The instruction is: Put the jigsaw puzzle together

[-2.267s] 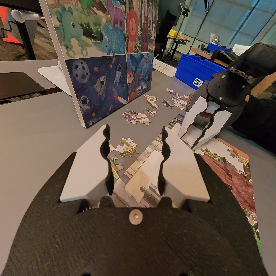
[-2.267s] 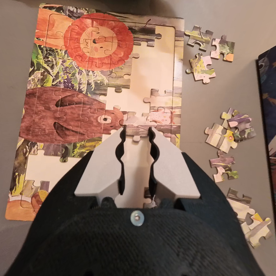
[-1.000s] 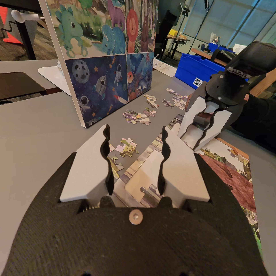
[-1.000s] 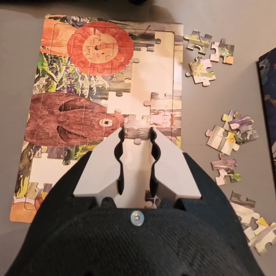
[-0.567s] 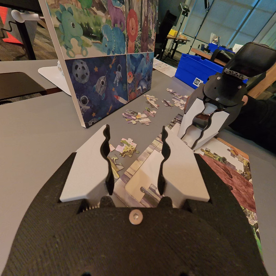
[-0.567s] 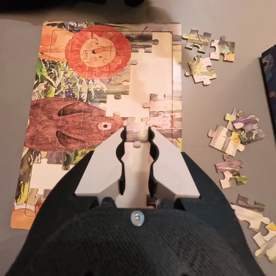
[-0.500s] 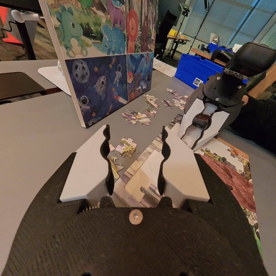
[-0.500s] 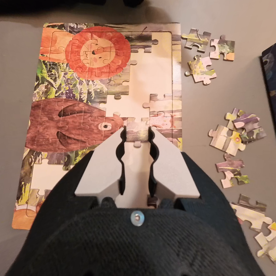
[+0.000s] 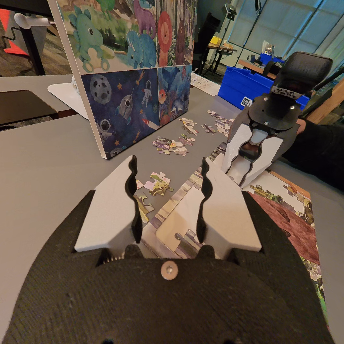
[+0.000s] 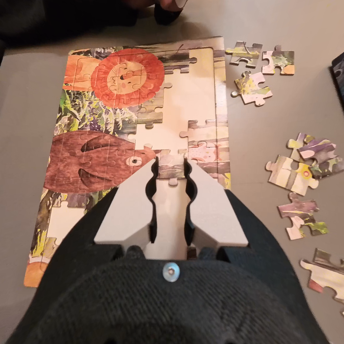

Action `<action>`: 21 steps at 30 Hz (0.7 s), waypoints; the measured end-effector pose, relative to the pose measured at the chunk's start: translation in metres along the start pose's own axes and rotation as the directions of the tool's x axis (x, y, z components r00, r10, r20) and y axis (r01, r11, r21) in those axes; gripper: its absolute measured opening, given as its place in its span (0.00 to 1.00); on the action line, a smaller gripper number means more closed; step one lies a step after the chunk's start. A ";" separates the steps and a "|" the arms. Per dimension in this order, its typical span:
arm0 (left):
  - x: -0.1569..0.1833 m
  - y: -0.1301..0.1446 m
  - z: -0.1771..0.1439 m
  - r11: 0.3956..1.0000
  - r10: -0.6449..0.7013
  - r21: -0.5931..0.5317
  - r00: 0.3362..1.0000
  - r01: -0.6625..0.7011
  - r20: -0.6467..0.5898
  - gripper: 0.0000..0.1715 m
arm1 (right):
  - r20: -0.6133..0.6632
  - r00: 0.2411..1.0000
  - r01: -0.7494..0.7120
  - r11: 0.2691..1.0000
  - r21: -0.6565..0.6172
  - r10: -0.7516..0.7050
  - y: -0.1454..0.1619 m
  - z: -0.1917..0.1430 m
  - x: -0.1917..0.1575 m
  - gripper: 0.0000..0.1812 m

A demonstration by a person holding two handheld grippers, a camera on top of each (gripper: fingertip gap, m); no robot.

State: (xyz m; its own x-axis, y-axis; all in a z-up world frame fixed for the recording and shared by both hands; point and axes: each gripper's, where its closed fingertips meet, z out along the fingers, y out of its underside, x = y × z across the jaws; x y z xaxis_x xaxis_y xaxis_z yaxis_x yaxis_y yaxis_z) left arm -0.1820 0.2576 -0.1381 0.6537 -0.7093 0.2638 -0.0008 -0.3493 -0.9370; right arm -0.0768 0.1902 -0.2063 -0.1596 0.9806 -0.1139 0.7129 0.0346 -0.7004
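Note:
The puzzle board (image 10: 221, 111) lies on the grey table with a lion and a brown bear assembled and pale bare patches in the middle and at the near end. My right gripper (image 10: 171, 158) points down at it, jaws narrow around a grey-purple puzzle piece (image 10: 171, 167) just right of the bear's head. From the left wrist view the right gripper (image 9: 235, 177) stands with its tips on the board (image 9: 167, 206). My left gripper (image 9: 168, 160) is open and empty, low over the board's near left corner.
Loose pieces lie right of the board (image 10: 253, 87) (image 10: 290, 173) and in clusters on the table (image 9: 160, 184) (image 9: 171, 147). A tall picture panel (image 9: 130, 74) stands at the left. A blue bin (image 9: 242, 87) is at the back. A person's hand (image 10: 167, 11) rests beyond the board.
My right gripper has tipped more upright and pulled back slightly, its tips staying on the same piece. My left gripper has not moved.

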 end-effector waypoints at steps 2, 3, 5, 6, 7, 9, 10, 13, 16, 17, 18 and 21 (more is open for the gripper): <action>0.000 0.000 0.000 1.000 0.002 -0.001 1.000 -0.002 0.001 0.40 | 0.000 1.000 -0.009 1.000 0.007 0.009 -0.001 -0.002 0.002 0.14; 0.000 0.000 0.000 1.000 0.004 0.000 1.000 -0.004 0.001 0.40 | -0.025 1.000 -0.012 1.000 0.022 0.012 -0.002 -0.004 0.007 0.14; 0.001 0.000 0.000 1.000 0.014 0.000 1.000 -0.014 0.006 0.40 | -0.107 0.994 -0.019 0.997 0.072 0.027 -0.006 -0.011 0.019 0.10; 0.001 -0.001 -0.001 1.000 0.023 0.001 1.000 -0.023 0.009 0.39 | -0.146 0.988 -0.031 0.994 0.100 0.045 -0.006 -0.015 0.024 0.08; 0.003 -0.002 -0.001 0.999 0.033 0.002 0.999 -0.033 0.010 0.39 | -0.170 0.983 -0.044 0.991 0.130 0.066 -0.006 -0.019 0.026 0.07; 0.010 -0.004 -0.001 0.998 0.057 -0.002 0.998 -0.057 0.005 0.38 | -0.200 0.976 -0.053 0.983 0.175 0.088 -0.005 -0.021 0.026 0.03; 0.016 -0.005 0.001 0.998 0.067 -0.006 0.998 -0.067 -0.007 0.38 | -0.212 0.974 -0.046 0.982 0.181 0.084 -0.006 -0.021 0.025 0.01; 0.046 0.002 0.013 0.991 0.099 -0.083 0.993 -0.104 -0.071 0.32 | -0.232 0.972 -0.010 0.986 0.164 0.049 -0.009 -0.017 0.021 0.00; 0.071 0.029 0.031 0.955 0.128 -0.258 0.987 -0.148 -0.095 0.29 | -0.202 0.977 -0.033 0.988 0.150 0.063 -0.006 -0.011 0.017 0.00; 0.078 0.036 0.035 0.943 0.143 -0.287 0.985 -0.166 -0.101 0.28 | -0.192 0.979 -0.045 0.989 0.139 0.071 -0.004 -0.009 0.017 0.00; 0.084 0.041 0.038 0.935 0.150 -0.308 0.983 -0.177 -0.108 0.27 | -0.183 0.980 -0.052 0.990 0.130 0.075 -0.001 -0.007 0.017 0.00; 0.094 0.051 0.043 0.920 0.117 -0.360 0.984 -0.158 -0.135 0.26 | -0.166 0.983 -0.063 0.992 0.111 0.081 0.003 -0.004 0.016 0.00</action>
State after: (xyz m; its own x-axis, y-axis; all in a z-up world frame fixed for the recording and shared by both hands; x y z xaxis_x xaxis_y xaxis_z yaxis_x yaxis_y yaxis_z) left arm -0.0885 0.1991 -0.1712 0.5412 -0.8211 0.1812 -0.3763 -0.4292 -0.8211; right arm -0.0751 0.2064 -0.2073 0.0147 0.9986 -0.0518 0.6412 -0.0491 -0.7658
